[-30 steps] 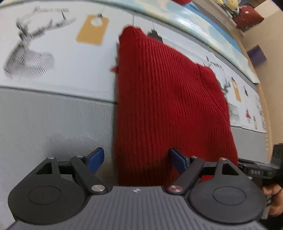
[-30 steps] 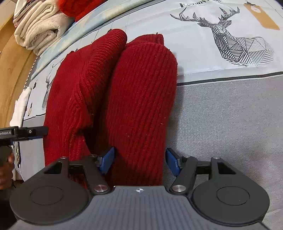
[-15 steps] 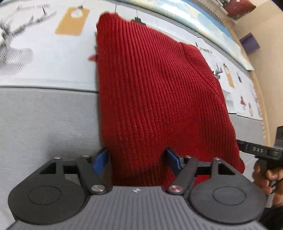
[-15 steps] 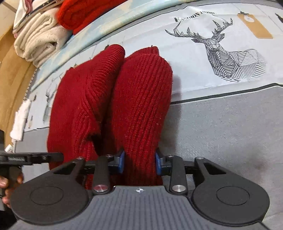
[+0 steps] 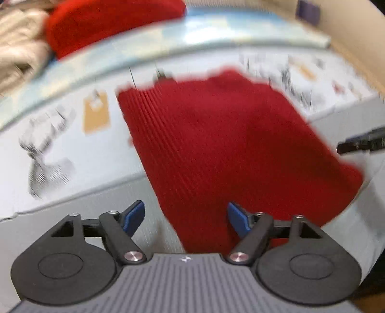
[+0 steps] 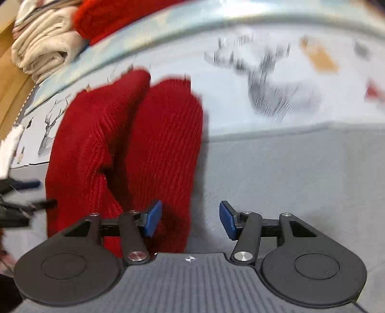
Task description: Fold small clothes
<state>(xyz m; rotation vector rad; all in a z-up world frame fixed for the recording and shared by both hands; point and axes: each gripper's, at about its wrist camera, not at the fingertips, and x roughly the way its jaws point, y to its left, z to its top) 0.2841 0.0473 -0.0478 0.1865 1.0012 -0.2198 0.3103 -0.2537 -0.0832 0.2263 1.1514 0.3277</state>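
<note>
A folded red knit garment [image 5: 228, 149] lies on the grey and deer-print bed cover; it also shows in the right wrist view [image 6: 134, 144], where two rolled folds lie side by side. My left gripper [image 5: 186, 218] is open at the garment's near edge, the cloth lying between and under the blue pads, not clamped. My right gripper [image 6: 190, 216] is open, its left pad [image 6: 151, 216] over the garment's near right corner, its right pad over bare grey cover. Both views are motion-blurred.
A stack of folded cream and red clothes [image 6: 43, 45] sits at the back left; it also shows in the left wrist view [image 5: 96, 21]. The deer-print sheet [image 6: 276, 96] spreads behind the garment. The other gripper's tip [image 5: 361, 143] shows at right.
My right gripper was shut on the garment's near fold half a second ago and has opened. Both grippers have pulled back and shifted; the left stays open.
</note>
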